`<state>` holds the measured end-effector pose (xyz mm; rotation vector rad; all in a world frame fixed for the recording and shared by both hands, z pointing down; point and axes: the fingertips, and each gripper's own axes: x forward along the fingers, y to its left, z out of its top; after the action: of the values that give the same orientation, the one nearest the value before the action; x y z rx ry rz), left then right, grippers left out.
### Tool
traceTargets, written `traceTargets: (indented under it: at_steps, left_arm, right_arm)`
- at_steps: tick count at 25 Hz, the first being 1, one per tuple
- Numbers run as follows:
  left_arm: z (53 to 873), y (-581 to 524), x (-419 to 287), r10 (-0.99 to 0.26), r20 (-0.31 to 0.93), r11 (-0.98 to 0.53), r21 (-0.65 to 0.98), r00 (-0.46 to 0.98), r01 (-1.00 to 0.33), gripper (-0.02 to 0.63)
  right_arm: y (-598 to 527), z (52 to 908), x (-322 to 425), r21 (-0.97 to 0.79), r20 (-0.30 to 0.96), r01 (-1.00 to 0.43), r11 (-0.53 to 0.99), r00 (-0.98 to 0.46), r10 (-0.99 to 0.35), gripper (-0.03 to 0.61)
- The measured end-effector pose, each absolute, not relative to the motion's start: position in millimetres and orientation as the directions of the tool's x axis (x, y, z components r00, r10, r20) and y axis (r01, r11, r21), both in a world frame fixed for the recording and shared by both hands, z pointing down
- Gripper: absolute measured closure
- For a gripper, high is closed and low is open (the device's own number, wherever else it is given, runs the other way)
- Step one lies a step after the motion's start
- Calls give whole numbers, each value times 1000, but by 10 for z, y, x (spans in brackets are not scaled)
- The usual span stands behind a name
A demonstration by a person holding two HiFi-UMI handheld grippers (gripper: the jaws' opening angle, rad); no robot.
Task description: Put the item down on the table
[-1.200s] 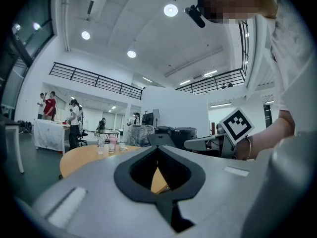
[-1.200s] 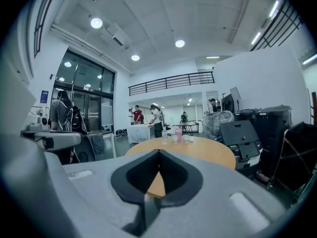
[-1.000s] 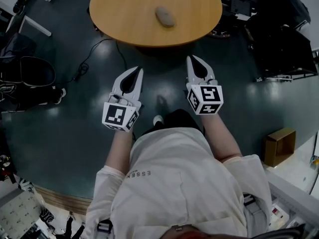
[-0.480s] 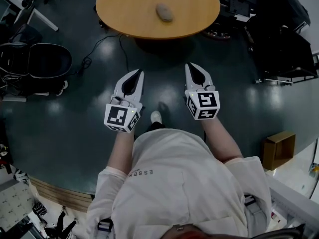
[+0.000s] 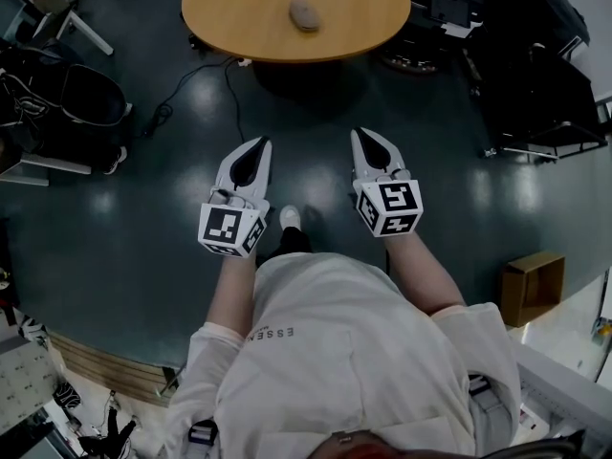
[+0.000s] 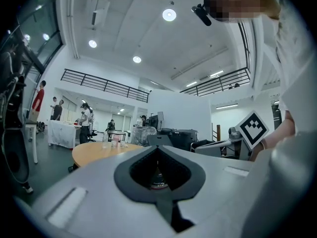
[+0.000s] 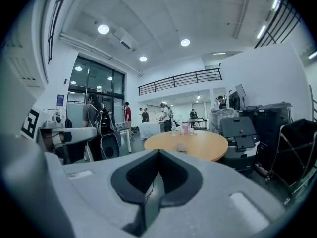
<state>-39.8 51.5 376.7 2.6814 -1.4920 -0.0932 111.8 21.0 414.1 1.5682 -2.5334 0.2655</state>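
Black chair [image 5: 72, 113]: on the floor off the table's left side, well apart from the table. It has no part in my job.
Cable [image 5: 196, 79]: dark line trailing over the floor from beneath the table's left edge.
Left hand-held gripper [image 5: 260, 143]: jaws closed tip to tip with nothing between them. I hold it over the floor, well short of the table's near edge, pointing towards the table.
Table [image 5: 239, 12]: round, with a plain wooden top. This is my reference for every place listed here.
Item [image 5: 304, 14]: one small, rounded grey-brown lump. It lies on the table top around the middle, resting on the wood with neither gripper near it.
Right hand-held gripper [image 5: 363, 134]: jaws pressed together and empty. It is beside its partner over the floor, equally far from the table's near edge and aimed at the table.
Cardboard box [image 5: 529, 285]: on the floor, far out past the table's right side and nearer to me than the table.
Done: I judge the set-down complete, because the item sits on the table and both grippers are empty.
Left to do: nothing on the item itself, as far as I can judge.
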Motion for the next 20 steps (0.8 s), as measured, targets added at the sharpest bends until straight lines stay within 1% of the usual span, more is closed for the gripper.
traceTargets:
  at_steps: [7,20]
  left_arm:
    - [3769,761,-270,-845,-18,-534,87,534,-841,606]
    - [3686,614,-78,-836,-25,-548,75,547,-833,606]
  right_arm:
    - [459,4086,1178,-56,210,-891,450,-451,-868,589]
    - [348,3953,1393,-15,184,-900,435,-430,-884,589]
